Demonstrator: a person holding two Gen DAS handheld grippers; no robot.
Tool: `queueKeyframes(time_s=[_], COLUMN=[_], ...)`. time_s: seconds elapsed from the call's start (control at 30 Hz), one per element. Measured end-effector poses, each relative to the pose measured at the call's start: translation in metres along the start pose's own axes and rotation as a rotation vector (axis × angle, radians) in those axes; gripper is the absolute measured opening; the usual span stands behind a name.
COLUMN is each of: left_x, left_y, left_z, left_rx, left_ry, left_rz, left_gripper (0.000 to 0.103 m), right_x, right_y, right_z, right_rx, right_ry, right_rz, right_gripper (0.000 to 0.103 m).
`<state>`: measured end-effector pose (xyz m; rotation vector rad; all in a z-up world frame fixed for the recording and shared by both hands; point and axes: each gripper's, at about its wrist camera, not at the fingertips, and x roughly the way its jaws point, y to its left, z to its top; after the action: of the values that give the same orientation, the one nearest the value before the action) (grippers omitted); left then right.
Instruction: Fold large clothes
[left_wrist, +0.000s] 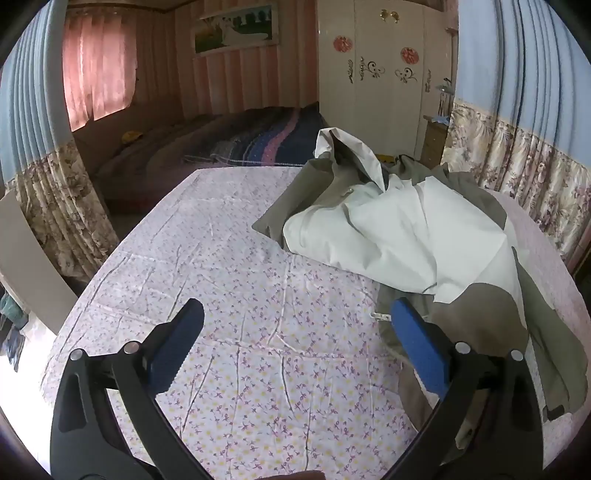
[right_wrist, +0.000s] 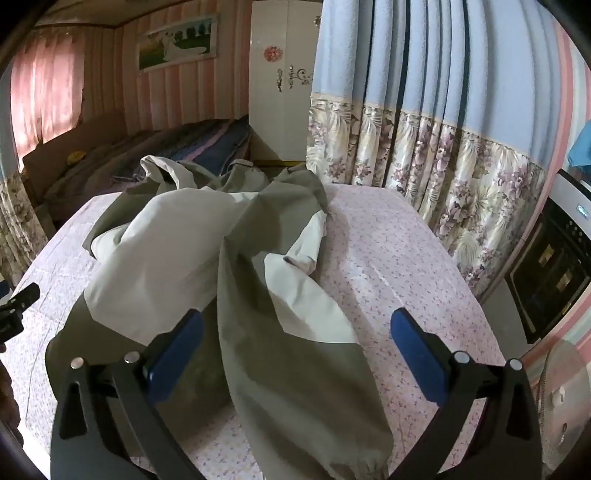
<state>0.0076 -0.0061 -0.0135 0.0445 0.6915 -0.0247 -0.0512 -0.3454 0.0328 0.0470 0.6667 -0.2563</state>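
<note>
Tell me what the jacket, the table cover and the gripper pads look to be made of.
Jacket: probably a thin woven synthetic, matte olive and off-white panels, with crisp creases and an elastic cuff.
Table cover: likely light printed cotton, matte, showing sharp fold lines and a small floral print.
Gripper pads: blue, dull, possibly rubber or foam; texture too fine to tell.

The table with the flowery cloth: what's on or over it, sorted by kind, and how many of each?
Jackets, crumpled, olive and white: 1
Flowery cloths covering the table: 1
Tools hovering open, holding nothing: 2, left tool and right tool
Total: 4
</note>
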Motion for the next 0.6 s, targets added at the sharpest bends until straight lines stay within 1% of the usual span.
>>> queueKeyframes(time_s=[0.6], left_x=[0.0101], left_y=[0.0057], left_z=[0.0008], left_rx=[-0.008], left_ry=[0.000], left_rz=[-0.010], left_gripper=[0.100], right_x=[0.0032], right_y=[-0.0025], right_z=[0.0020], right_rx=[0.002], right_ry=[0.003], right_rz=[-0.004], right_gripper=[0.101])
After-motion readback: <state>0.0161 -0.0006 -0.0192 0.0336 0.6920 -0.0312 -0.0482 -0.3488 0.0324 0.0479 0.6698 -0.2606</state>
